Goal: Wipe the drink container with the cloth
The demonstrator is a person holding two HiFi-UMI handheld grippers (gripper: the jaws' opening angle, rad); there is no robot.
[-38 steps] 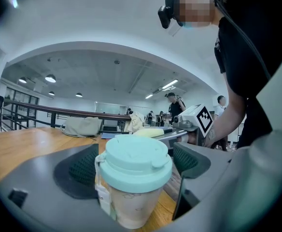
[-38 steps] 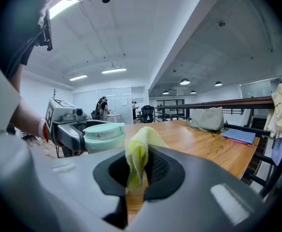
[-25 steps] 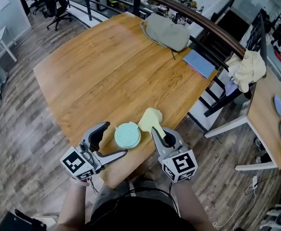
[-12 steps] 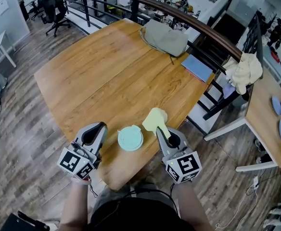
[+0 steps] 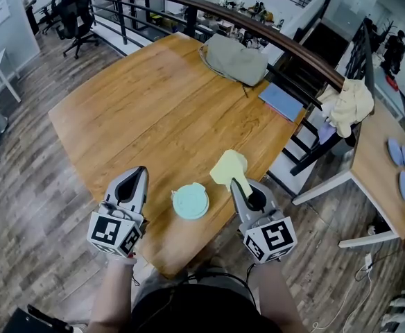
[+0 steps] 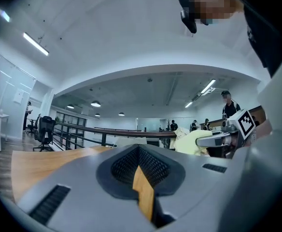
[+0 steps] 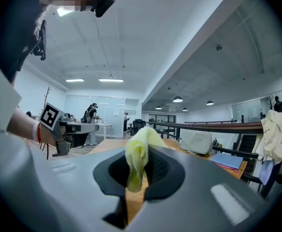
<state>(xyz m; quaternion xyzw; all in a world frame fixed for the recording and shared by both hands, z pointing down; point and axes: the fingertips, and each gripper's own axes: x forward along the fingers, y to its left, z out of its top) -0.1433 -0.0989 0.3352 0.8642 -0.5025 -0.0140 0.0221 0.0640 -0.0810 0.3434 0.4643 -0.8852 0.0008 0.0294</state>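
The left gripper (image 6: 139, 161) fills the lower half of the picture. Its jaws have just been closing and now meet, with nothing between them; only a sliver of wood shows through the slit. The wooden surface (image 6: 35, 163) stretches away at 8 o'clock. At 3 o'clock the right gripper (image 6: 202, 140) points inward, with its marker cube (image 6: 246, 122) behind it and a pale yellow cloth (image 6: 189, 141) bunched at its jaws. A dark railing (image 6: 112, 131) runs across the middle, an office chair (image 6: 44, 129) stands at 9 o'clock, and a strip light (image 6: 35, 43) glows at 10 o'clock.
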